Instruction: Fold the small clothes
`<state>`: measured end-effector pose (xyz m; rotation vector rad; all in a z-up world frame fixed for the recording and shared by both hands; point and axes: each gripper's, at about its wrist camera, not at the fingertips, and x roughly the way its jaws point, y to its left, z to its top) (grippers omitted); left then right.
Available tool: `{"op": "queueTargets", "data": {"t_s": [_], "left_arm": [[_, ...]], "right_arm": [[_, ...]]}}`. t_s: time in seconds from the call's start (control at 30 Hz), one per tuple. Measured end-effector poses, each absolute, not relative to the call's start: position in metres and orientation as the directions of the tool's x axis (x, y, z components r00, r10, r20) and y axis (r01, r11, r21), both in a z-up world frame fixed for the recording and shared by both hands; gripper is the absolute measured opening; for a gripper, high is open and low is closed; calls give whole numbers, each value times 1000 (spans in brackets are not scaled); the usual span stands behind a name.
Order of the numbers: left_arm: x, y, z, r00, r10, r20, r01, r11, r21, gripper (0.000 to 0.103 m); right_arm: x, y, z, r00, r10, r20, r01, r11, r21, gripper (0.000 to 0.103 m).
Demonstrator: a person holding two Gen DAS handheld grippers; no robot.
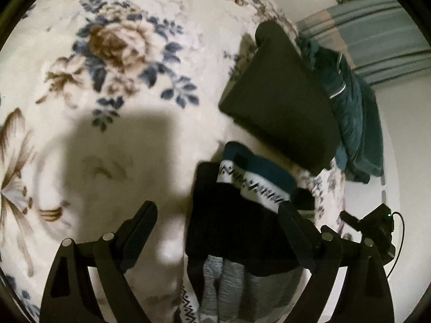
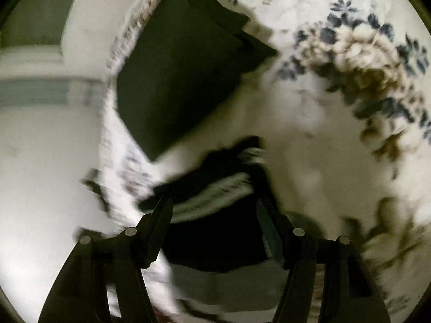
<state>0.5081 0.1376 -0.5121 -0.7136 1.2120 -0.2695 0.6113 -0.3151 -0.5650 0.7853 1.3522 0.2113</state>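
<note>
**Two open grippers over a small patterned garment on a floral bed**

The left gripper [image 1: 218, 215] points forward and down at the bed, its two black fingers spread wide and grasping nothing. Between them, toward the right finger, lies the small garment [image 1: 237, 215]: mostly black, with a white band of black zigzag pattern, a teal edge and a grey part nearest the camera. It rests on the floral blanket [image 1: 121, 62], cream with brown and blue flowers.

The right gripper [image 2: 212, 210] is likewise spread, fingers apart, with the same garment [image 2: 215, 237] lying between them; this view is blurred, so whether the fingers touch the cloth cannot be told.

Just beyond the garment sits one folded dark cloth [image 1: 280, 99], flat on the blanket near its edge. Beside that, at the bed's edge, one rumpled teal garment [image 1: 355, 123] lies in a heap.

No containers are visible.
</note>
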Motion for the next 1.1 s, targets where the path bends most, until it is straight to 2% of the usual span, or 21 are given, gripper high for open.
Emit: {"op": "queueTargets", "data": {"t_s": [0.2,0.23,0.27,0.3,0.33,0.37,0.5,0.6,0.63,0.7,0.73,0.77,0.8,0.83,0.87,0.9,0.93,1.1], "left_arm": [[538,91,-525,300,-528,-794,-27,828,-561,90],[541,87,-527,292,-527,-798,-6,834,-552,70],[547,78,-529,274,-529,-803,32,840,-542,30],[550,75,-529,265,-515,-815,42,851,-524,18],[553,74,-527,268,-506,-820,52,858,-512,15],[553,78,-520,290,-529,-798,59,842,-536,12],[561,97,-515,316,-546,-776,21,822,-570,10],[575,110,-541,254,-586,-769,-79,780,-621,12],[576,116,-545,248,-620,-745,-114,745,-658,13],[568,124,-539,266,-636,-724,-142,717,-682,29],[563,127,-534,274,-631,-726,-141,720,-679,53],[551,134,-523,301,-630,-716,-130,716,-686,66],[539,141,-513,330,-637,-696,-125,702,-701,67],[525,147,-505,351,-645,-679,-125,687,-716,67],[512,152,-499,365,-651,-666,-128,673,-728,68],[493,160,-492,383,-653,-653,-135,660,-739,68],[475,167,-487,396,-654,-644,-143,649,-747,69],[358,180,-489,396,-654,-645,-275,586,-762,74]], "right_arm": [[622,-294,-592,207,540,-816,225,785,576,67],[623,-291,-594,199,550,-811,218,782,584,65],[624,-288,-596,202,557,-805,210,778,591,46],[625,-288,-593,208,554,-806,207,780,590,28],[625,-288,-588,225,539,-811,201,789,580,7],[625,-292,-581,253,536,-805,202,785,586,7],[625,-304,-563,322,479,-816,222,800,557,5],[640,-309,-579,247,387,-888,250,860,445,2],[643,-313,-584,222,401,-889,265,853,450,2],[644,-325,-586,185,465,-866,303,811,500,3],[643,-329,-583,183,481,-857,302,802,515,3],[640,-333,-578,175,498,-849,284,800,528,5],[637,-336,-573,163,507,-847,266,804,532,8],[633,-339,-570,154,515,-843,253,805,537,30],[627,-346,-566,146,524,-839,240,804,544,62],[619,-351,-562,138,542,-829,220,800,559,71],[613,-354,-561,121,561,-819,205,793,574,74],[575,-361,-567,-57,607,-793,168,788,592,75]]}}
